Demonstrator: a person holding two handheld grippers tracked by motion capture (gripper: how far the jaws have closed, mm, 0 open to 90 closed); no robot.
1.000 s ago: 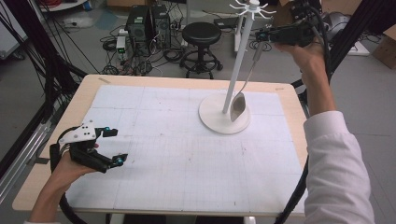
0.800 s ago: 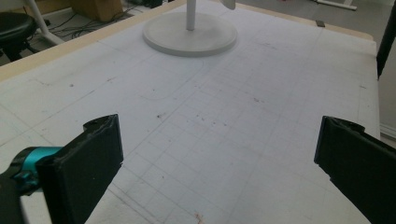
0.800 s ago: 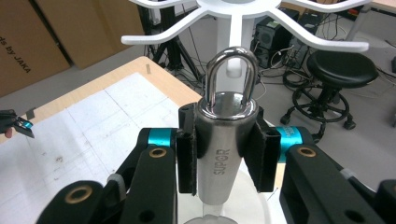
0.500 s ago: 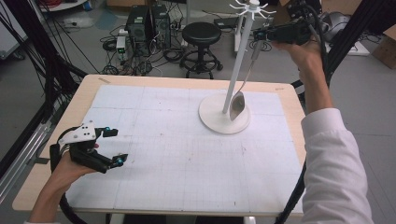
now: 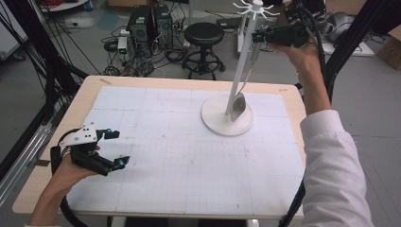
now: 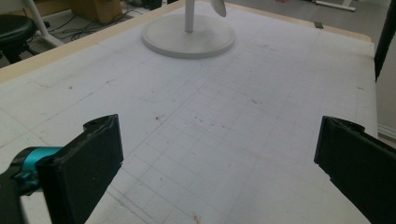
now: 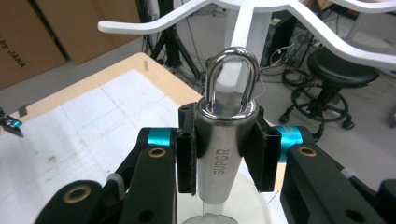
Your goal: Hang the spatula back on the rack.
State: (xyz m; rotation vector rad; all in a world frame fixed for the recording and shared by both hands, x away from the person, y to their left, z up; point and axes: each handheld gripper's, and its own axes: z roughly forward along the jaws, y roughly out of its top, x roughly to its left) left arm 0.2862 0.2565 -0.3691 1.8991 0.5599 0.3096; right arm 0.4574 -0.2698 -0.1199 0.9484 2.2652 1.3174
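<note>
Right gripper (image 7: pixel 219 154) jaws pinched the steel ladle handle (image 7: pixel 224 149) just below the rack hooks (image 7: pixel 140 25), left gripper (image 5: pixel 106 151) jaws spread idle over the worktop (image 5: pixel 189 156); misaligned loop (image 7: pixel 231 77) risked missing the hook and dropping.

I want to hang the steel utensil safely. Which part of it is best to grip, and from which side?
Grip the steel utensil on its thick round handle just below the hanging loop, with the pads on opposite sides, as the right gripper does. That leaves the loop free for the white rack's hooks.

"SUPOR" on steel handle (image 7: pixel 225 158)
</note>
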